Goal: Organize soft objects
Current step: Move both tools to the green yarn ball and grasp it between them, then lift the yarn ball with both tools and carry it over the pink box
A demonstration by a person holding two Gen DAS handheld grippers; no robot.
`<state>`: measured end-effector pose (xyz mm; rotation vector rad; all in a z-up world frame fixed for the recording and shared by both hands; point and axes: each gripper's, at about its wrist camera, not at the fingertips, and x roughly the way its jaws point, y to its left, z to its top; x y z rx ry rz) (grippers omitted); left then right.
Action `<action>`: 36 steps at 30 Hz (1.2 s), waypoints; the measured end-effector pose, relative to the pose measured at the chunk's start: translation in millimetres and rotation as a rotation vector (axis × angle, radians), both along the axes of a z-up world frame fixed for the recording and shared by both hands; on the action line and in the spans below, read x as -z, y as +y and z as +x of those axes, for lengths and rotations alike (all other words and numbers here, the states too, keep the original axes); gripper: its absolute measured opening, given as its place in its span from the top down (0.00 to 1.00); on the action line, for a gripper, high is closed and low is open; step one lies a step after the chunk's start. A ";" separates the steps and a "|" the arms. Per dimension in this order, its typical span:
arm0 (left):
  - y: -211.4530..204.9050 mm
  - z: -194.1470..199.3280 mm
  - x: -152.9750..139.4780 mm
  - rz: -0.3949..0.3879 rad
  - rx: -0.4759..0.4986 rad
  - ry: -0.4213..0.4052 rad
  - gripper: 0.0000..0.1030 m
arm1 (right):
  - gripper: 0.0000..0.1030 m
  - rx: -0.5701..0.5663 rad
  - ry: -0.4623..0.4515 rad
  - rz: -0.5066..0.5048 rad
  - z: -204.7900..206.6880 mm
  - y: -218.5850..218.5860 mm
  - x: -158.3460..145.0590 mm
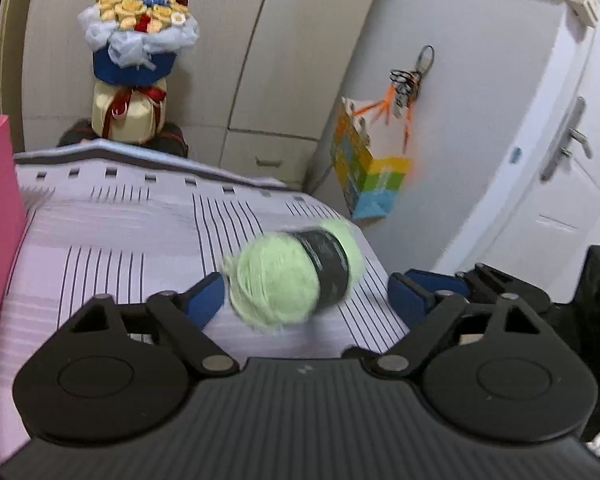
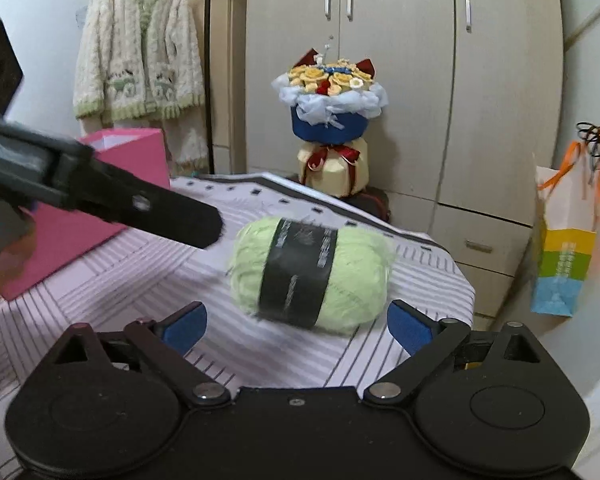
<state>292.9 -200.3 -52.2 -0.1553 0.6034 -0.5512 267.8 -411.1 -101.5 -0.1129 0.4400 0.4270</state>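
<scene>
A light green yarn ball (image 1: 292, 276) with a black paper band lies on the striped bedspread (image 1: 120, 240). In the left wrist view it sits between the blue pads of my left gripper (image 1: 306, 296), which is open. The left pad (image 1: 206, 300) is right beside the ball's end and the right pad stands well apart. In the right wrist view the yarn ball (image 2: 312, 272) lies just ahead of my right gripper (image 2: 298, 326), open, with neither pad touching it. A black finger (image 2: 172, 216) of the left gripper reaches in from the left toward the ball.
A pink box (image 2: 100, 200) stands on the bed at the left. Past the bed's far edge a bouquet (image 2: 328, 100) stands before the wardrobe (image 2: 400, 40). A colourful paper bag (image 2: 564, 248) hangs at the right and a cardigan (image 2: 140, 52) at the back left.
</scene>
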 end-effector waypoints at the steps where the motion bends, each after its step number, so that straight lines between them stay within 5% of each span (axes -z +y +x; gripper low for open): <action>1: -4.0 6.6 -0.1 0.011 -0.004 -0.012 0.23 | 0.04 -0.020 -0.019 0.025 3.7 -3.9 0.1; 8: -6.6 41.9 9.5 -0.039 -0.054 0.084 0.26 | 0.00 -0.038 0.019 0.048 34.9 -7.3 8.9; 12: -14.2 52.3 22.0 0.004 -0.052 0.134 0.33 | 0.00 -0.045 0.060 0.026 48.7 -4.4 19.0; 18: -9.1 58.5 28.2 -0.005 -0.040 0.134 0.41 | 0.00 -0.072 0.071 0.004 54.6 -4.5 23.6; 24: -8.9 58.4 36.0 -0.014 -0.014 0.164 0.45 | 0.01 -0.063 0.250 0.018 75.5 -1.7 36.3; 28: -4.1 62.8 41.4 -0.053 -0.019 0.196 0.44 | 0.02 -0.052 0.223 0.034 70.5 -0.7 34.8; 36: -0.9 55.1 39.3 -0.103 0.016 0.190 0.54 | 0.21 -0.015 0.182 0.031 50.1 8.0 27.2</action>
